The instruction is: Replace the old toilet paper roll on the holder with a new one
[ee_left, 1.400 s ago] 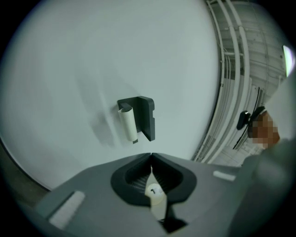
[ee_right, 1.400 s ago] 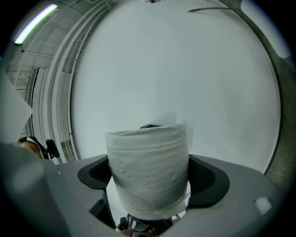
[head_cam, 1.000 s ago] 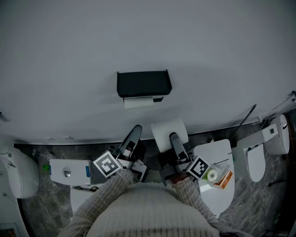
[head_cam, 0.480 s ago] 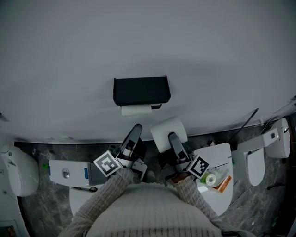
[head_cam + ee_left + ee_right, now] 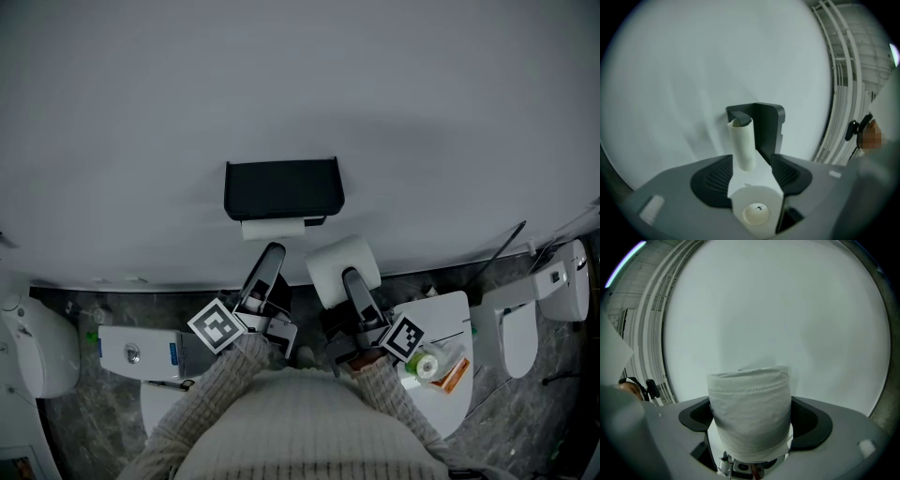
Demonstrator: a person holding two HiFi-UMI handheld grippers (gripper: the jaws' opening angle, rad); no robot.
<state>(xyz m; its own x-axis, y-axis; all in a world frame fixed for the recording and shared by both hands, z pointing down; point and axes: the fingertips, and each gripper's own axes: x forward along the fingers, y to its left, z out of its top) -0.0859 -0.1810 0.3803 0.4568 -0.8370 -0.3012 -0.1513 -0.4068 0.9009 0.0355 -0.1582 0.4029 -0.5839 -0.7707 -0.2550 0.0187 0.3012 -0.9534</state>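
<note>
A black holder is fixed to the grey wall, with the thin, nearly used-up old roll hanging under it. My left gripper points at it from just below. In the left gripper view the old roll stands in front of the holder, in line with the gap of the left gripper. Its jaws have just been opening and the pads press on nothing. My right gripper is shut on the full new roll, which fills the right gripper view as new roll.
A white surface at the right carries a green tape roll and an orange packet. A white toilet stands farther right. A white box with a blue label and another white fixture sit at the left, on dark marble floor.
My left gripper has edged up toward the old roll under the holder. The right gripper keeps the new roll beside it, almost unmoved.
</note>
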